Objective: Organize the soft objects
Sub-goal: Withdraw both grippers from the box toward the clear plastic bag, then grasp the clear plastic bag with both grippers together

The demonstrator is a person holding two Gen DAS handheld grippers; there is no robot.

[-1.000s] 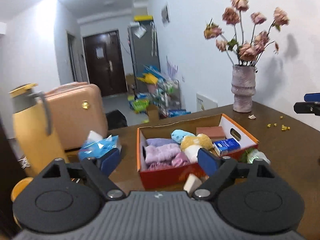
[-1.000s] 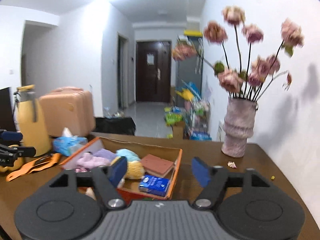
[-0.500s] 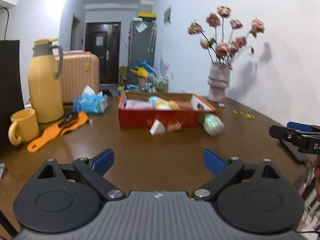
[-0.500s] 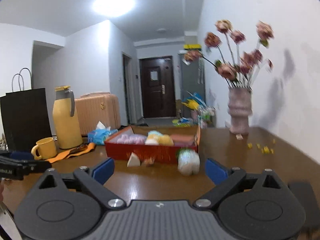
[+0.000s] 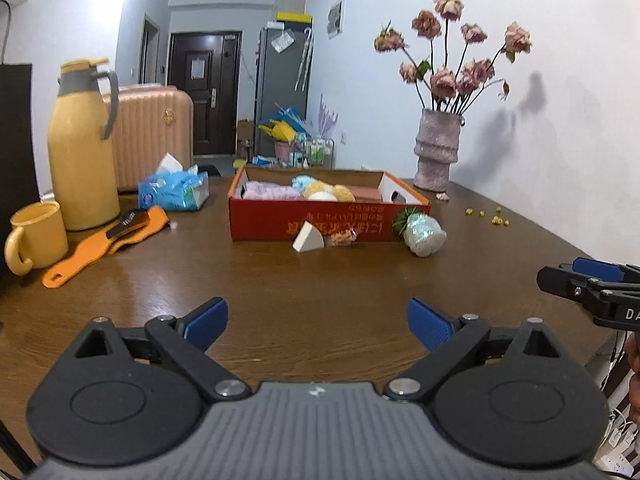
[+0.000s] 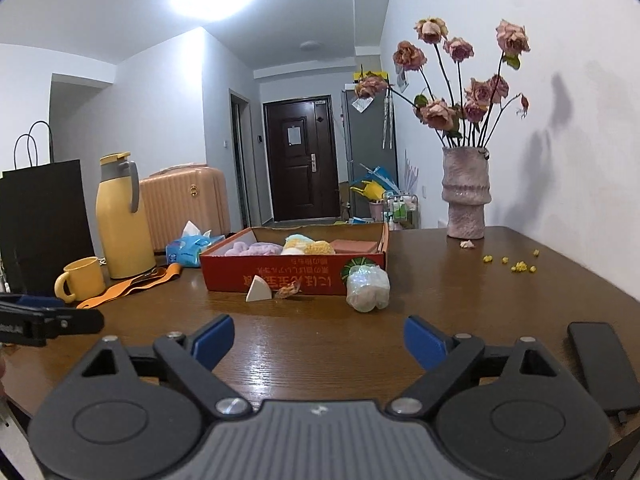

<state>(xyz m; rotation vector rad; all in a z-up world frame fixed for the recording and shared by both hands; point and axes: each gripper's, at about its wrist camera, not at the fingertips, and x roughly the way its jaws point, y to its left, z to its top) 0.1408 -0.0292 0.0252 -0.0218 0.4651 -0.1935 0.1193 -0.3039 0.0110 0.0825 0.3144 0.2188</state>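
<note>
A red cardboard box [image 5: 280,220] [image 6: 232,276] stands mid-table, holding a purple cloth [image 5: 268,191], a blue and a yellow plush [image 5: 320,188] and a brown block [image 6: 354,246]. In front of it lie a white wedge sponge [image 5: 307,237] [image 6: 257,289], a small orange scrap [image 5: 340,238] and a shiny white wrapped bundle [image 5: 424,234] [image 6: 367,288]. My left gripper [image 5: 318,322] and right gripper [image 6: 318,336] are both open and empty, held low over the near table, well short of the box.
A yellow jug [image 5: 82,148], yellow mug [image 5: 38,236], orange strap [image 5: 104,244] and blue tissue pack [image 5: 174,190] stand left. A vase of dried roses [image 6: 466,192] stands back right with yellow crumbs [image 6: 516,266]. A black phone [image 6: 600,368] lies near right.
Both grippers have pulled back from over the box to the near side of the table and lowered. Both stayed open and empty.
</note>
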